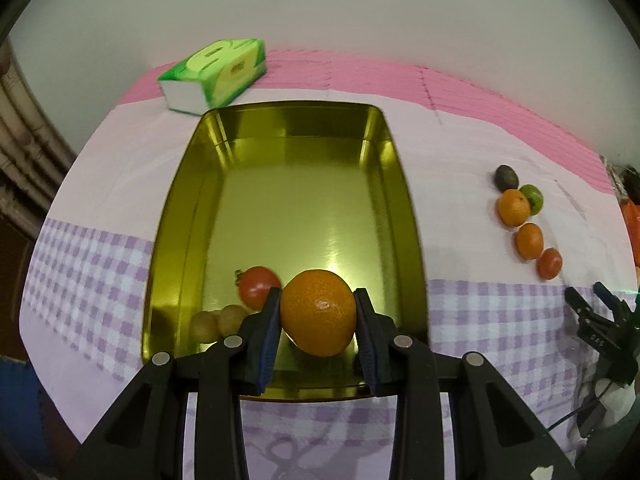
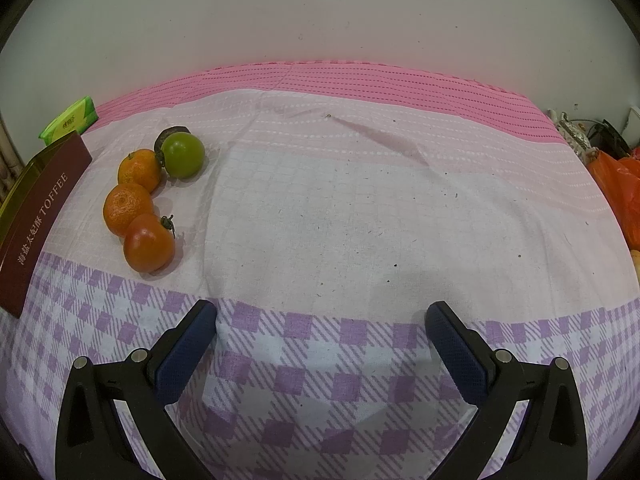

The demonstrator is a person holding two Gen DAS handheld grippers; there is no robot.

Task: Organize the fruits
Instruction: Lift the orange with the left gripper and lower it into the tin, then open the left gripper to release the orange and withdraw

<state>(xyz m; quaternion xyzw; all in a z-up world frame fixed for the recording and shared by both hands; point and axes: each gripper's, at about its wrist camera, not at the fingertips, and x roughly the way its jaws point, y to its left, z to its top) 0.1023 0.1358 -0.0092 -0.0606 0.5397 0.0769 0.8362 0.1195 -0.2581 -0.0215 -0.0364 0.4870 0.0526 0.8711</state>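
In the left wrist view my left gripper (image 1: pixel 318 314) is shut on an orange mandarin (image 1: pixel 318 312), held above the near end of a gold metal tray (image 1: pixel 288 184). Inside the tray lie a red tomato (image 1: pixel 258 286) and two small brown fruits (image 1: pixel 218 320). More fruit lies on the cloth to the right: two mandarins (image 1: pixel 513 207), a red tomato (image 1: pixel 550 263), a green tomato (image 1: pixel 533 198) and a dark fruit (image 1: pixel 507 177). The right wrist view shows that group (image 2: pixel 138 204) at the left, with my right gripper (image 2: pixel 320 316) open over bare cloth.
A green tissue pack (image 1: pixel 214 76) lies behind the tray. The tray's maroon side reads TOFFEE (image 2: pixel 40 216) at the left of the right wrist view. An orange plastic bag (image 2: pixel 618 188) and clutter sit at the table's right edge. A wall stands behind.
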